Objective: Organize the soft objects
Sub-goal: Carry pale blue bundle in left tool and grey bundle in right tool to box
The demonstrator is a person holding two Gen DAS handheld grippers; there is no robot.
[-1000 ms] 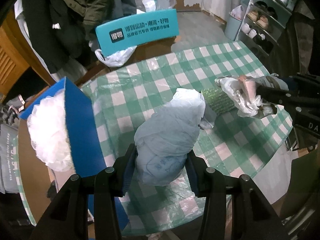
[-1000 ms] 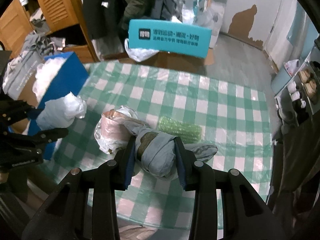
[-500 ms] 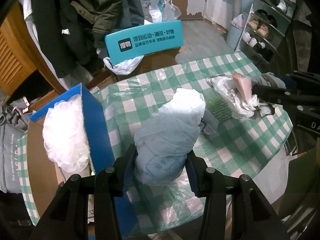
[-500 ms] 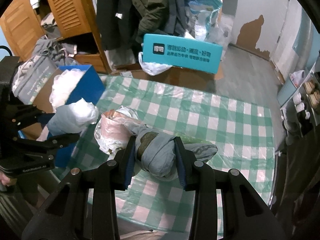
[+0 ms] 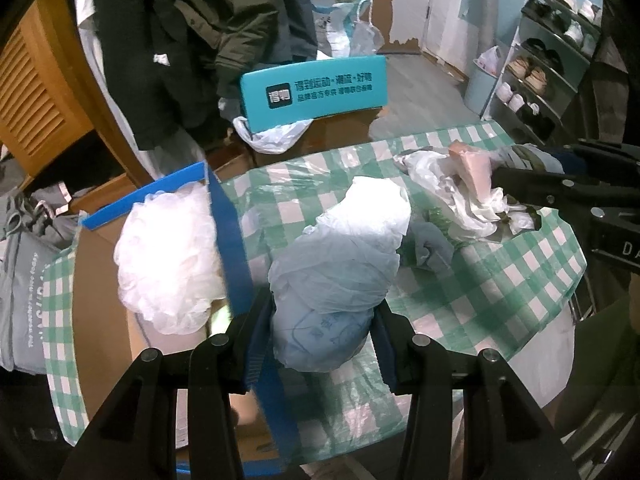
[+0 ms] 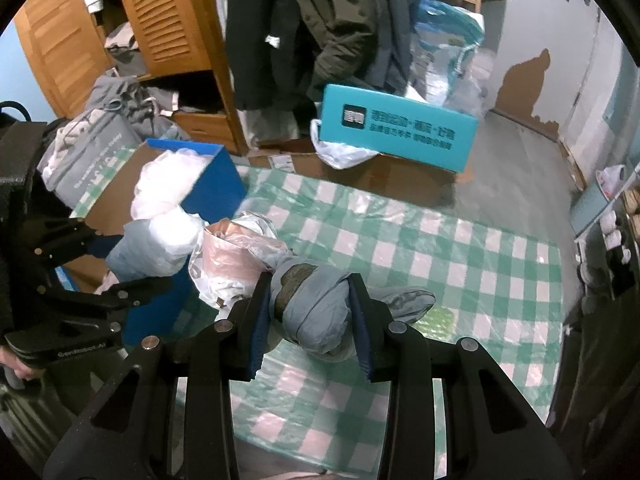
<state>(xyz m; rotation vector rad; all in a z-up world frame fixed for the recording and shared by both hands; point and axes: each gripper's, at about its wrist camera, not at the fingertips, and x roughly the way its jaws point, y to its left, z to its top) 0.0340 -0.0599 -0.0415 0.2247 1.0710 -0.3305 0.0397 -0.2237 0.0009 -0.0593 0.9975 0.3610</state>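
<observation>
Spanning most of both views, the table (image 6: 460,248) carries a green-and-white checked cloth under clear plastic. At its left edge stands the blue-walled box (image 5: 228,240), already holding a white plastic wad (image 5: 168,256).

Left tongs (image 5: 323,332): narrow, clamped on the pale blue bag bundle (image 5: 340,276), which hangs just beside the box's blue wall, over the table edge.

Right tongs (image 6: 308,320): narrow, clamped on the grey cloth bundle (image 6: 316,312); a pink-and-white bag (image 6: 232,256) is tangled onto its front. Both are held above the cloth, near the left bundle.

Small items: a grey scrap (image 5: 432,244) and a green bubble-wrap piece (image 6: 438,316) lie on the table under the held loads.

Risks (judgement):
- The pink-and-white bag looks only snagged, not gripped; it could slip off in transit.
- The two loads are close; they could brush and drag each other if both head for the box together.
- The blue bag bundle bulges well above the pads; it could catch the box wall and pull free.
- The box is part full, so new bundles may perch high and roll out.

Versus one second ago: both views sit higher and further back, showing more of the box interior and floor. The left bundle is closer to the box. Grips unchanged.
</observation>
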